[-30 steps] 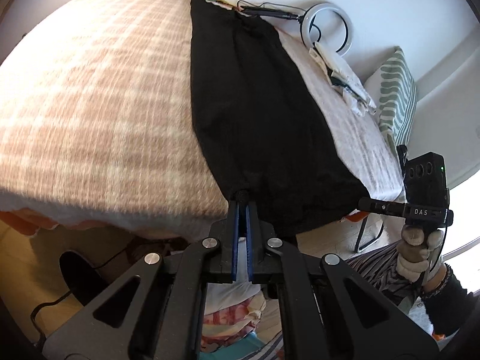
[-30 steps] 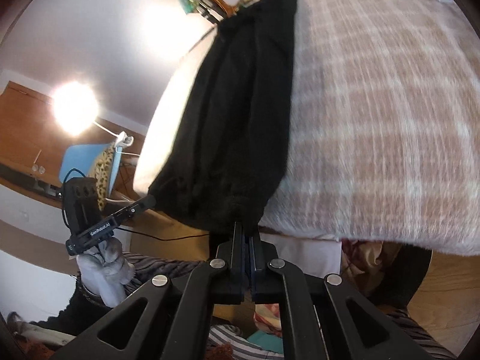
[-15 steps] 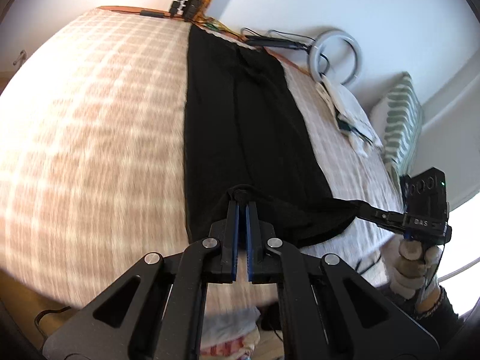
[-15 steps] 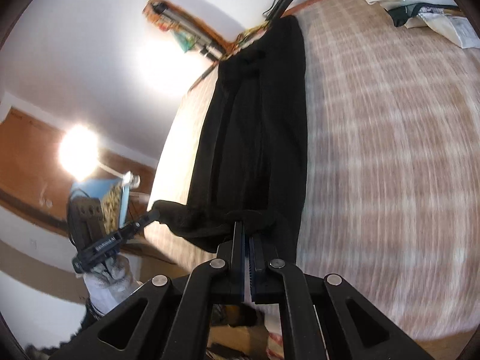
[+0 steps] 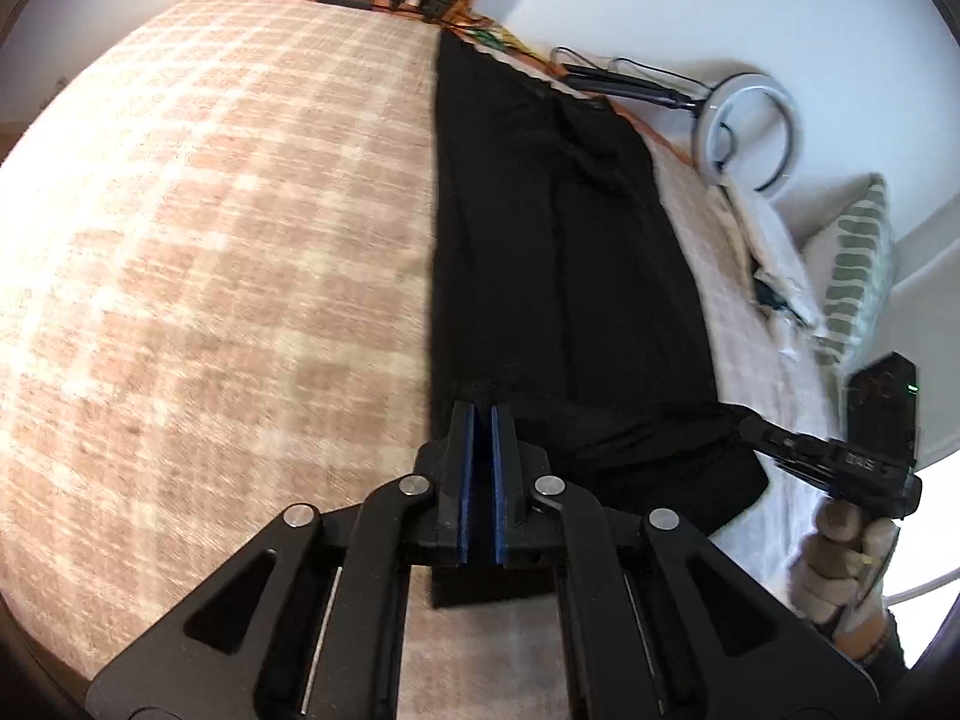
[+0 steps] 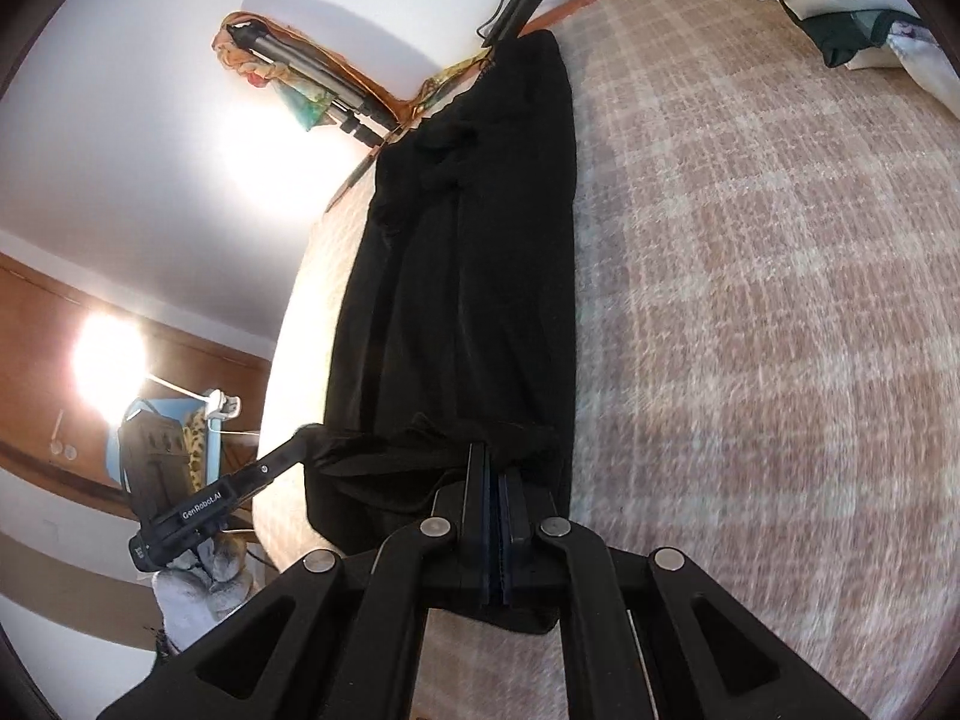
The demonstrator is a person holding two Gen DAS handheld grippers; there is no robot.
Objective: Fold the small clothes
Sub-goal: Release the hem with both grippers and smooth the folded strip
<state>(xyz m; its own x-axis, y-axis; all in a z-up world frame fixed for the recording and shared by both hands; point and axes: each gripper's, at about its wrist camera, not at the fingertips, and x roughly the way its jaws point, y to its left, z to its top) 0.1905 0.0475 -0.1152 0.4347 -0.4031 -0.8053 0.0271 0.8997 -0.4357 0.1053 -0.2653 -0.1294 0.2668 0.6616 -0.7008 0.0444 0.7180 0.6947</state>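
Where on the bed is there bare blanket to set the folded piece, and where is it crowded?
Bare: the wide plaid blanket on the left tongs' side of the black garment. Crowded: the strip beyond the right tongs, with white clutter and a striped pillow.

You hold a black garment of matt woven cloth, soft and slightly creased, with a faint sheen along its folds. Under it lies a checked blanket in pink and cream, a coarse, fuzzy weave with no shine. Your left gripper is matt black plastic with smooth blue pads on its fingers and bright metal pins at the joints; your right gripper is the same matt black plastic with metal pins. The ring light looks like glossy white plastic. The striped pillow is soft cloth. The wall panel looks like smooth brown wood.
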